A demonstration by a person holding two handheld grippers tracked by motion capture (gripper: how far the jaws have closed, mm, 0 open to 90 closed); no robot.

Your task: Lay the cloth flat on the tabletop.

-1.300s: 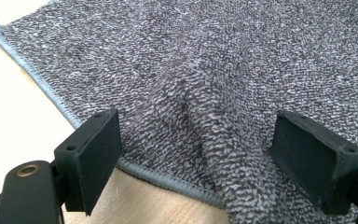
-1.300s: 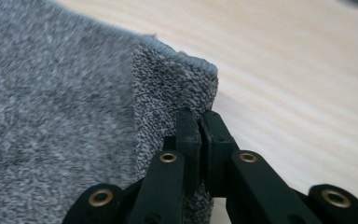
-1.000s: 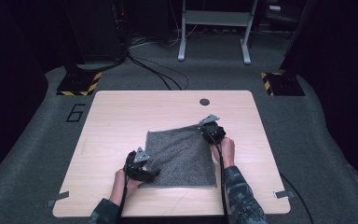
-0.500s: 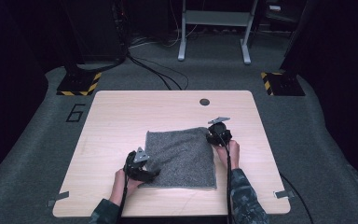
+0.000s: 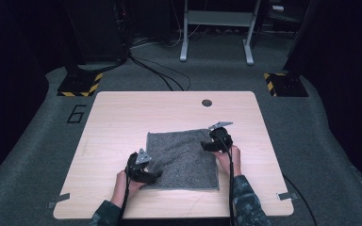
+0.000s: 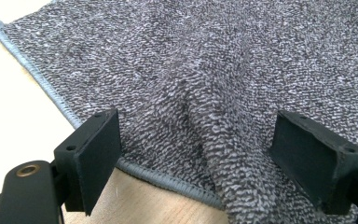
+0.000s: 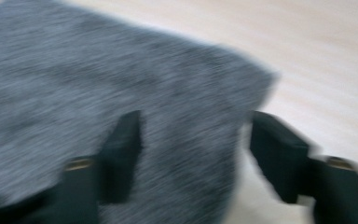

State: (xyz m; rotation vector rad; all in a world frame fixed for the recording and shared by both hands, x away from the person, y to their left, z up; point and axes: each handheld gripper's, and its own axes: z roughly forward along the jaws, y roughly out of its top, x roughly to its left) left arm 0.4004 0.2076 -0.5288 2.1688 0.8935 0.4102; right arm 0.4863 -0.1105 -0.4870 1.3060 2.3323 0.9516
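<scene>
Right tool (image 5: 206, 145) jaws just opened over looped grey towel (image 5: 181, 160)

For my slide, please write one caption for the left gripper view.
Open left gripper straddling a raised fold of the grey terry towel on the light wooden table.

A light wooden table (image 5: 122, 117) stands on a grey floor (image 5: 33, 155); 1 grey towel (image 5: 181, 157) lies flat on its near middle part, with a small raised fold at the near left corner; a dark round hole (image 5: 207, 102) sits near the far edge.
</scene>
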